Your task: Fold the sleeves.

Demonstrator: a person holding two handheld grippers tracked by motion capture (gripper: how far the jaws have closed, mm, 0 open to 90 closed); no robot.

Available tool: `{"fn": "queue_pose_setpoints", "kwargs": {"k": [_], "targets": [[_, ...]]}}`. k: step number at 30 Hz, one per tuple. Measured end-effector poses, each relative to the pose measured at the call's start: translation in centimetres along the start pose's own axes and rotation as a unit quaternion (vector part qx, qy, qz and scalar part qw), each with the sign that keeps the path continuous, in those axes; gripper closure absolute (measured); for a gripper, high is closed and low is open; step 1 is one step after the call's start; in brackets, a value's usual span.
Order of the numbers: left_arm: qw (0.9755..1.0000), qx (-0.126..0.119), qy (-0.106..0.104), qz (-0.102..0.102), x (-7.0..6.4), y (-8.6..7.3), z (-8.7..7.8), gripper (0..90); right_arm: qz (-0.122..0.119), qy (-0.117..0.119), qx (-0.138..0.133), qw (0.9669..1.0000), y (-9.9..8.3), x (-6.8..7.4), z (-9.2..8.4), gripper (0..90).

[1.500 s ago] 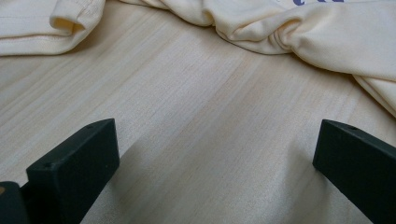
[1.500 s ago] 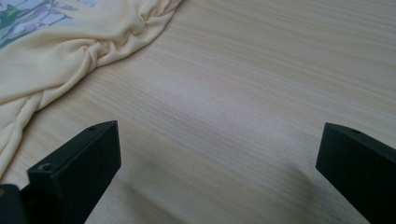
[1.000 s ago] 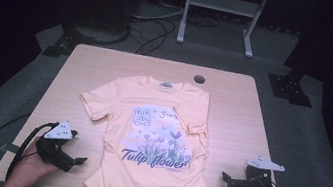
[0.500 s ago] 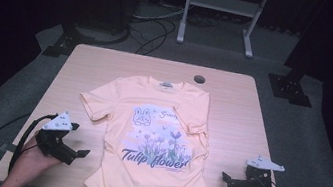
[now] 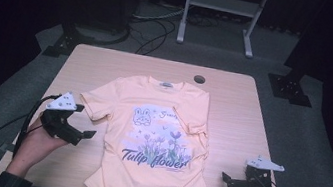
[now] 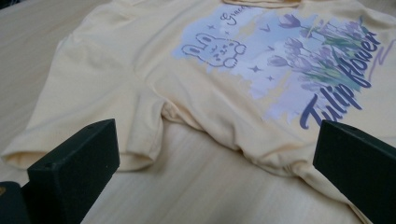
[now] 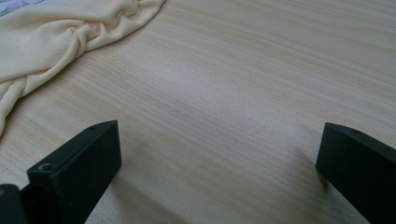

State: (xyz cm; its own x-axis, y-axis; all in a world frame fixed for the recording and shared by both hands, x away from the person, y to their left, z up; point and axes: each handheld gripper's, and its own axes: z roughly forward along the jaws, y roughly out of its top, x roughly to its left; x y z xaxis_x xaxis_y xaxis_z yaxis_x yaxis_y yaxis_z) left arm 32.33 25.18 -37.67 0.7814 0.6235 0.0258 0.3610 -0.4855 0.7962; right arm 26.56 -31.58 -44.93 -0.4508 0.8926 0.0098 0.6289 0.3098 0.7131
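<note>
Peach T-shirt [image 5: 155, 137] spread print-up on the worktop [image 5: 234, 99], both tools wide open and empty.

The shirt lies mid-worktop, collar at the far side, hem at the near edge; a bunny, tulips and "Tulip flower" are printed on it, and its right side is bunched into folds. The left tool [image 5: 80, 121] sits just beside the left sleeve [image 6: 88, 107], the right tool [image 5: 226, 180] apart from the cloth. Risk, as I judge it: a pinch on the thin sleeve could catch one layer only, or drag the shirt askew.
</note>
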Motion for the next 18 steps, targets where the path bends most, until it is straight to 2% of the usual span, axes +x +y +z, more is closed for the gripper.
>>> {"fn": "queue_pose_setpoints", "kwargs": {"k": [3,10,18], "targets": [[1.0,0.006,0.002,0.004,0.2,0.3,0.6,0.0,0.0,0.0,0.0,1.0,0.0,0.0,0.0,0.0],[0.9999,0.007,-0.013,-0.001,1.0,1.6,1.9,0.0,0.0,0.001,0.0,1.0,0.0,0.0,0.0,0.0],[0.9999,-0.001,-0.011,-0.01,2.0,2.9,1.8,0.0,0.0,0.001,0.0,1.0,0.0,0.0,0.0,0.0]]}}
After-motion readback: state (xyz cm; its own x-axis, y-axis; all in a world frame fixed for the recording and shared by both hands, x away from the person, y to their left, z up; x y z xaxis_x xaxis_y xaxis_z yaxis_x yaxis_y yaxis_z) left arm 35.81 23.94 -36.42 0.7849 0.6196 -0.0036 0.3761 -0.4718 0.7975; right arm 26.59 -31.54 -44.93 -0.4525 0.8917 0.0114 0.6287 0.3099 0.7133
